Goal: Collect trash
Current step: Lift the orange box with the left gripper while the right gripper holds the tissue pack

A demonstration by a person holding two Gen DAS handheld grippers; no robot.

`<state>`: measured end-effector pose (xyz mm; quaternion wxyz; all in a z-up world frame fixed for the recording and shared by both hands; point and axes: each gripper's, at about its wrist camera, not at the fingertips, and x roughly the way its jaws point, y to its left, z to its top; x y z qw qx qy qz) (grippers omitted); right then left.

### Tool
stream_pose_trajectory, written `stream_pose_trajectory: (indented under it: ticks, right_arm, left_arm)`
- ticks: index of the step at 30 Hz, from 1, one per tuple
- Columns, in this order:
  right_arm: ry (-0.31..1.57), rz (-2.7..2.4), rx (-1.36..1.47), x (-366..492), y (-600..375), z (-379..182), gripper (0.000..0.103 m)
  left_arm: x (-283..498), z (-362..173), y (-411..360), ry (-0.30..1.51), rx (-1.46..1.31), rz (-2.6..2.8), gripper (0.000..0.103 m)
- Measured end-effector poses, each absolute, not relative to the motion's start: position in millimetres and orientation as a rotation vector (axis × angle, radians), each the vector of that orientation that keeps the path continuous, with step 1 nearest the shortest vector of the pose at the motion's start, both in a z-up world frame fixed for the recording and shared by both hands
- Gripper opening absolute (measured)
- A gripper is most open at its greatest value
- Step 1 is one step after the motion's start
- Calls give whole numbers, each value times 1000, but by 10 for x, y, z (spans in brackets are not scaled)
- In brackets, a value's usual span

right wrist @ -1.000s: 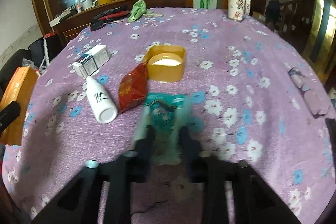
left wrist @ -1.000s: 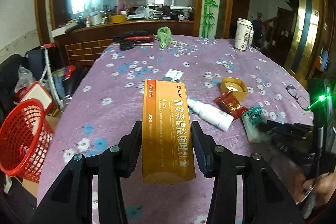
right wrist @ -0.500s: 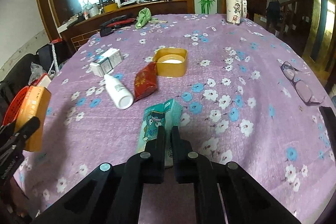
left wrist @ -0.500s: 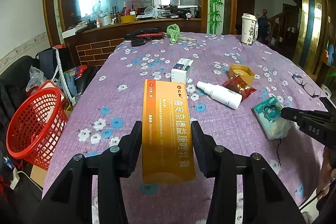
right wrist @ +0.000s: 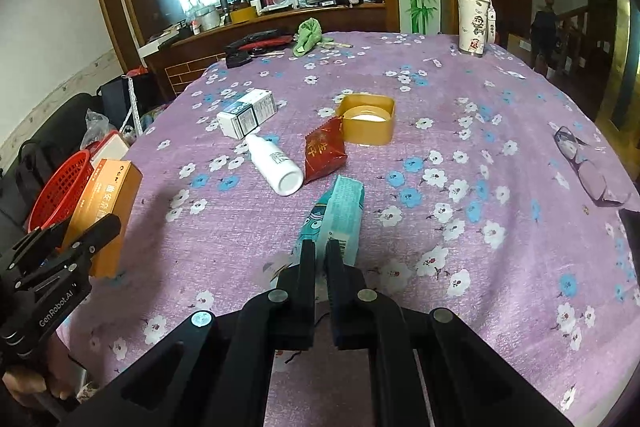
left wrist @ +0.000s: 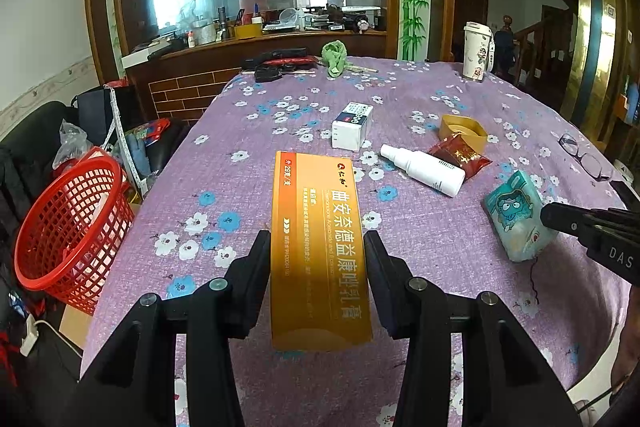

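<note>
My left gripper (left wrist: 317, 247) is shut on a long orange medicine box (left wrist: 318, 247), lifted over the purple flowered tablecloth (left wrist: 248, 131); the same orange box (right wrist: 106, 207) shows at the left of the right wrist view. My right gripper (right wrist: 320, 247) is shut on a teal tissue pack (right wrist: 340, 215), held above the cloth; this tissue pack (left wrist: 516, 215) appears at the right of the left wrist view. On the cloth lie a white spray bottle (right wrist: 274, 163), a red snack packet (right wrist: 323, 153), a white-and-blue carton (right wrist: 246, 113) and a yellow lid (right wrist: 368, 121). A red mesh basket (left wrist: 70, 227) stands off the table's left edge.
Eyeglasses (right wrist: 584, 167) lie near the right edge of the table. A tall white cup (right wrist: 474, 21), a green cloth (right wrist: 308, 35) and black-and-red tools (right wrist: 256, 45) sit at the far side. Bags and clutter (left wrist: 80, 143) crowd the floor beyond the basket.
The right gripper has closed on the teal tissue pack and lifted it off the cloth. The left gripper with the orange box has drawn back, bringing more of the basket into view.
</note>
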<state>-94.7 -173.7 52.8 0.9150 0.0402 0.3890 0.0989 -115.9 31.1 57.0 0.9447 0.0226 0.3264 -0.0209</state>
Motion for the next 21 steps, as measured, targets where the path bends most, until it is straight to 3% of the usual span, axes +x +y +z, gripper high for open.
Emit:
stream_pose_trajectory:
  ticks: [9,13,18,21]
  right_arm:
    - [811,167,100,-876,-1809,466,7]
    - [857,170,169,-812,-1949,364,22]
    - [909,171,202,-756,-2013,232,26]
    - [907,183,220,-746,-1992,232,43]
  left_arm:
    - [-1129,536,301,675,46,-42,45]
    - [-1111,501,300,679,45,-43,45]
    - [-1091,468,259,685,50,-47,45]
    - [-1084,458,254,688,49,-50,45]
